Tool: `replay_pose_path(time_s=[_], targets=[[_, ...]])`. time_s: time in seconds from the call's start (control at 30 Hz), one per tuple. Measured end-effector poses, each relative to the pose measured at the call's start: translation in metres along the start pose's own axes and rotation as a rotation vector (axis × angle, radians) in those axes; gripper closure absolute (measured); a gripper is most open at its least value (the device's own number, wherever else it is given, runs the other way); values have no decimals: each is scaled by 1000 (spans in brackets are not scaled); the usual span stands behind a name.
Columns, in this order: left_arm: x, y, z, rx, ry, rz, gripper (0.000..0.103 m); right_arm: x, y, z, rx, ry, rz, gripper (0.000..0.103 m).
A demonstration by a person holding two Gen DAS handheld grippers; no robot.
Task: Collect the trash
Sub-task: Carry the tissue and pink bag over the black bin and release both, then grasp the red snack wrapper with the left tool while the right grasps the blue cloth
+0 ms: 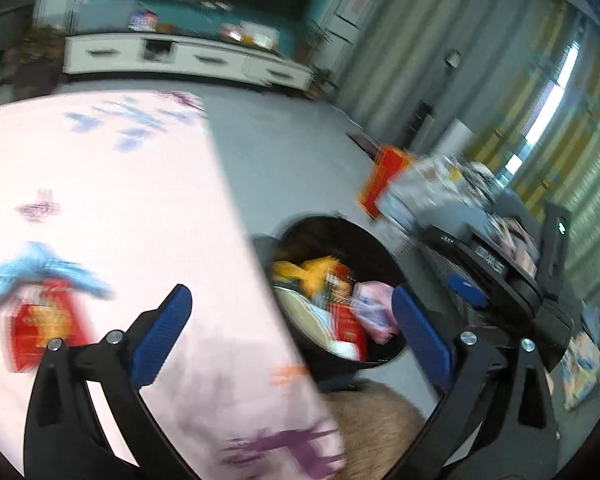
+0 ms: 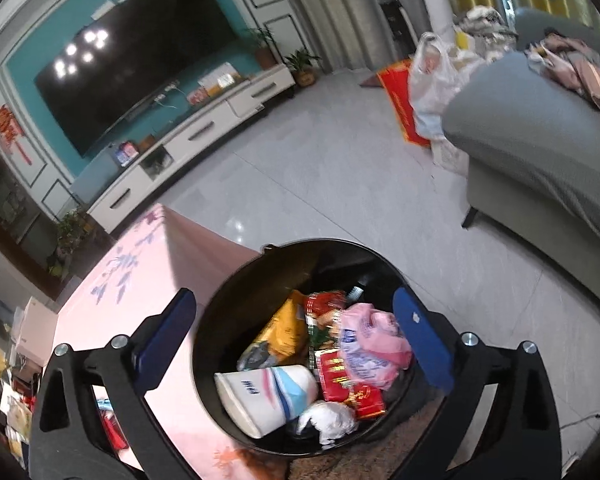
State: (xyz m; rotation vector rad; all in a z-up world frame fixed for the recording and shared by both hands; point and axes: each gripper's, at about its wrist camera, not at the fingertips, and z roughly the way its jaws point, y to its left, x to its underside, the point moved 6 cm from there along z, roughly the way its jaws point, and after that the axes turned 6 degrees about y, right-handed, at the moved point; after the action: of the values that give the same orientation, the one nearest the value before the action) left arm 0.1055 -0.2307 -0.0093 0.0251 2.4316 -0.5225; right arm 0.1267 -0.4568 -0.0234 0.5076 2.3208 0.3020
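Beside the pink floral table (image 2: 148,280), black trash bin (image 2: 260,280) holds paper cup (image 2: 268,396), red wrappers, pink bag. Both grippers (image 2: 296,340) (image 1: 292,336) gape wide, empty. Lettering unreadable.

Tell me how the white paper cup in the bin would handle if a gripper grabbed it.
The paper cup lies on its side atop the trash in the black bin, so it is probably empty and light. Its thin wall would likely crush under a hard squeeze. Round, it may roll when nudged.
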Motion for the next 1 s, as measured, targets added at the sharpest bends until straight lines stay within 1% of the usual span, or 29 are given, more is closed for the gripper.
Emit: replay_pose_path(time_s=[0.03,0.17,0.27,0.3,0.33,0.43,0.53,0.6,0.63,0.67,0.7,0.77,0.8,0.87,0.9,1.0], targets=[[-1,11,-10,-25,-15,-9,3,1,8,-3,-12,-8,-19,5],[-11,75,-60,-172,-99,-83,3,6,35,-11,-45,-26,-86,4],[-17,119,-92,-287,-138,-100,3,14,60,-12,-89,-15,-147,4],[-18,134,-102,-307,-154,-115,3,19,72,-10,-115,-2,-175,4],[-18,144,-107,-311,-158,-130,3,24,83,-8,-135,14,-200,4],[-15,179,-116,-240,-159,-211,3,44,120,1,-183,64,-289,4],[-6,208,-110,-213,-139,-269,3,70,157,14,-230,128,-389,4],[2,225,-93,-227,-83,-305,3,92,180,26,-271,198,-454,4],[7,226,-87,-227,-72,-317,3,102,191,31,-295,226,-476,4],[13,232,-81,-208,-55,-337,4,109,199,35,-316,249,-489,4],[17,236,-77,-190,-44,-349,4,117,206,42,-319,274,-495,5],[26,236,-64,-144,-3,-364,5,124,214,49,-311,294,-489,9],[30,231,-58,-127,14,-351,8,125,215,53,-310,299,-475,9],[35,221,-47,-114,47,-314,19,125,216,58,-308,304,-449,11],[37,217,-42,-106,60,-297,21,125,214,60,-302,308,-442,12],[44,202,-22,-58,117,-257,33,122,207,60,-281,299,-438,12]])
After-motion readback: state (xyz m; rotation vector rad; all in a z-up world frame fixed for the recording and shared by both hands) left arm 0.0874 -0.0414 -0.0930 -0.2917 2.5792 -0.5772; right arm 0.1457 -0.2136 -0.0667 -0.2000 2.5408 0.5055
